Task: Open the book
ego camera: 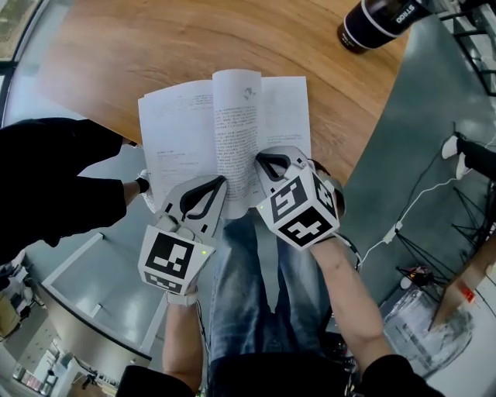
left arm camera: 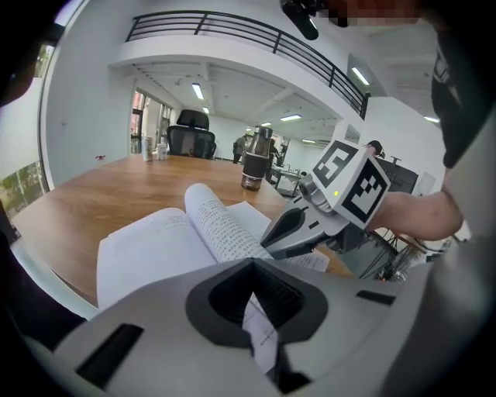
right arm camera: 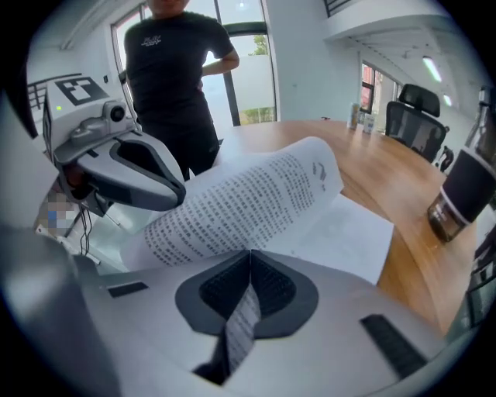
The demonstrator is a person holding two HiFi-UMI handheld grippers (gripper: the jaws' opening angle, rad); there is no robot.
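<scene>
Two grippers meet over one open book [ego camera: 182,124], which lies just beyond their fingertips on the near edge of a curved, wood-grain table [ego camera: 155,39]. The left gripper [ego camera: 218,184] and the right gripper [ego camera: 262,161] each have their jaws clamped together on thin printed paper at the book's near edge. Between the two sets of tips one leaf [ego camera: 236,132] stands up and bows in a soft curve, densely printed, while flat white pages spread out on either side of it. One dark cylindrical cup [ego camera: 372,19], glossy with white lettering, stands well beyond the right gripper's tips. Each gripper is smooth grey plastic with dark ribbed pads.
</scene>
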